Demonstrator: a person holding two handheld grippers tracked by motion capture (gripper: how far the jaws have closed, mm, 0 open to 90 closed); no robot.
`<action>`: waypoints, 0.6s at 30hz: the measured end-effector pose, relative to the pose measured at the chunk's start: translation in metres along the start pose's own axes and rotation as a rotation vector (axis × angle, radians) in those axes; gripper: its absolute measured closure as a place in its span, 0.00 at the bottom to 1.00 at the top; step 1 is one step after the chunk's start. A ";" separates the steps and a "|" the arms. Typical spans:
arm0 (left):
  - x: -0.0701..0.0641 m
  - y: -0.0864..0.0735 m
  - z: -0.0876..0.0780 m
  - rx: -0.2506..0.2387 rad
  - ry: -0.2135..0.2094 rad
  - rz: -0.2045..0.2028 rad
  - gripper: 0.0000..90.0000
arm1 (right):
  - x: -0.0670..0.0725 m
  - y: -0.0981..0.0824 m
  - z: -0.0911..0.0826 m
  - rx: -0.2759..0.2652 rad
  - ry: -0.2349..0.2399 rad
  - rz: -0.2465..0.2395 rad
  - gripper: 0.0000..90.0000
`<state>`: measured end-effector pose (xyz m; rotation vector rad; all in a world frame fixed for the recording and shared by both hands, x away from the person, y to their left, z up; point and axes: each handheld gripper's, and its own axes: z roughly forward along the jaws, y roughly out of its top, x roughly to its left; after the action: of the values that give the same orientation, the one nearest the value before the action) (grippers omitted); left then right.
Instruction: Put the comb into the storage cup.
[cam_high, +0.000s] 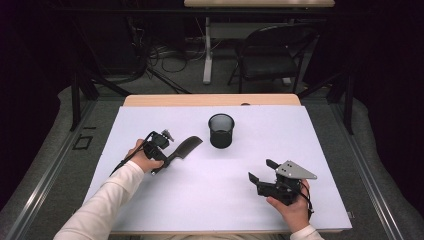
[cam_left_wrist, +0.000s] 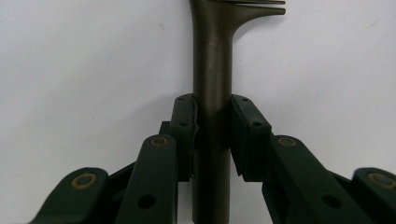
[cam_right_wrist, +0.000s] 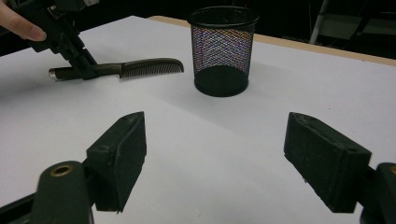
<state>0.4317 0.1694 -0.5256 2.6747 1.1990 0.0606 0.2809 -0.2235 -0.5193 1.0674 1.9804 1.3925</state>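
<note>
A dark comb (cam_high: 187, 145) lies on the white table top, teeth end toward the mesh cup. My left gripper (cam_high: 164, 161) points down on the comb's handle (cam_left_wrist: 212, 70), and both pads press its sides in the left gripper view, so it is shut on the comb. From the right gripper view the comb (cam_right_wrist: 149, 66) rests flat with the left gripper (cam_right_wrist: 86, 65) over its handle. My right gripper (cam_high: 261, 170) is at the front right, held low over the table. Its jaws (cam_right_wrist: 215, 140) stand wide open with nothing between them.
A black mesh cup (cam_high: 221, 131) stands upright just right of the comb's teeth, and it looks empty in the right gripper view (cam_right_wrist: 222, 51). The white sheet (cam_high: 200, 200) covers the table. A black chair (cam_high: 270, 55) stands beyond the far edge.
</note>
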 end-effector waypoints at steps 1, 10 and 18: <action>0.000 0.000 0.000 0.000 0.000 -0.001 0.81 | 0.000 0.000 0.000 0.001 0.000 0.001 0.23; 0.002 0.001 0.000 -0.008 -0.006 -0.018 0.81 | 0.000 0.000 0.000 -0.001 0.000 0.000 0.23; 0.005 -0.001 -0.005 -0.027 -0.022 -0.029 0.81 | 0.000 0.000 0.000 0.000 -0.001 0.001 0.24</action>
<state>0.4332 0.1748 -0.5212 2.6275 1.2216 0.0426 0.2808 -0.2236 -0.5194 1.0687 1.9801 1.3920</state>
